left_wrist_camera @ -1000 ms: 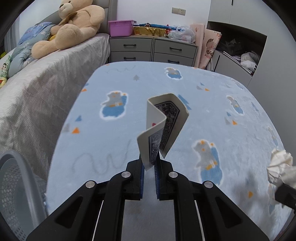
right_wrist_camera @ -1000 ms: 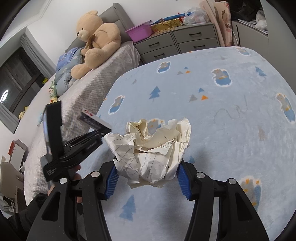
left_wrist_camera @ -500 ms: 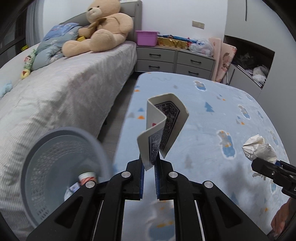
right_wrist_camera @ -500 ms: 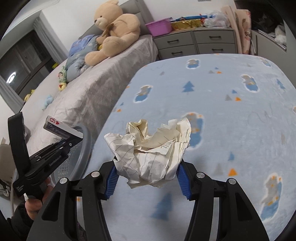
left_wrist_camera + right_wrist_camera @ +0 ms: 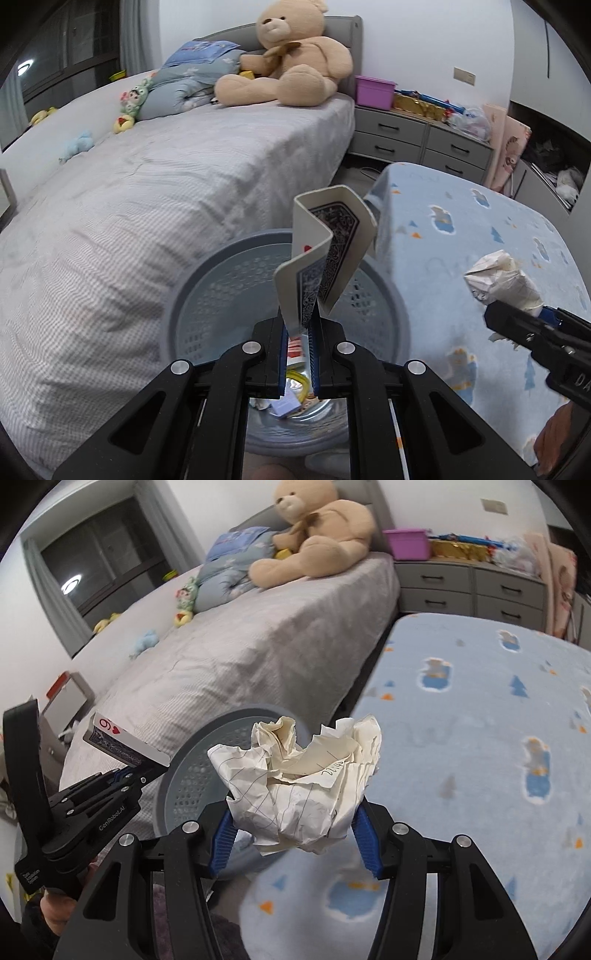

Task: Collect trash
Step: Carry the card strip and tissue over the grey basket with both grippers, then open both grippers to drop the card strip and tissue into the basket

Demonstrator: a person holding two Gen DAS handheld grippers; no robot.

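Paper: folded playing card (image 5: pixel 325 258) upright in left gripper (image 5: pixel 298 354) fingers, seemingly over basket (image 5: pixel 221 295) | right gripper (image 5: pixel 295 834) clamps crumpled paper ball (image 5: pixel 299 782)

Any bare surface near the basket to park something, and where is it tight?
Free: the blue blanket right of the basket, and the grey bed on its other side below the teddy bear. Crowded: the basket bottom holds scraps, the dresser top is cluttered, toys sit by the pillows.
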